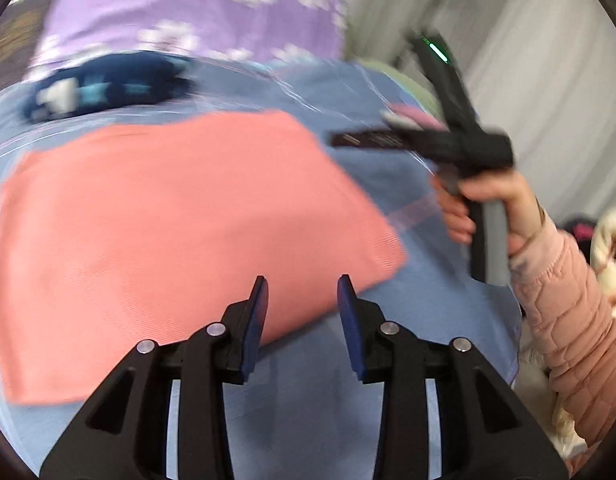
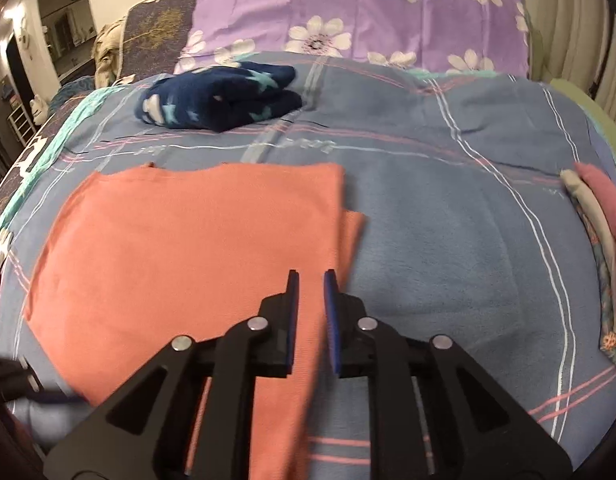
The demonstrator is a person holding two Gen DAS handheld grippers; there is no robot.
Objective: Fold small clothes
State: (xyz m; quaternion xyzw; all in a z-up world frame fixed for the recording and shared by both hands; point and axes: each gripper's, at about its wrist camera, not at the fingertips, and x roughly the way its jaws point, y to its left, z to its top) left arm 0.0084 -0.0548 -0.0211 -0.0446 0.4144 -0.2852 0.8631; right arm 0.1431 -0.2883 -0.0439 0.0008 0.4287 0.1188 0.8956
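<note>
Ahead of both tongs: coral garment [image 2: 196, 248] flat, partly folded, more folds likely.
Left gripper [image 1: 303, 294]: wide, empty.
Right gripper [image 2: 310, 286]: narrow gap, empty.
Far right: folded stack [image 2: 599, 224], done.

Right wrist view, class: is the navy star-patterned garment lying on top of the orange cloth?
No, the navy garment lies apart on the blue bedsheet, beyond the orange cloth.

Left wrist view heavily motion-blurred; right wrist view sharper, evenly lit, perhaps from overhead; fisheye edges bend and darken.
</note>
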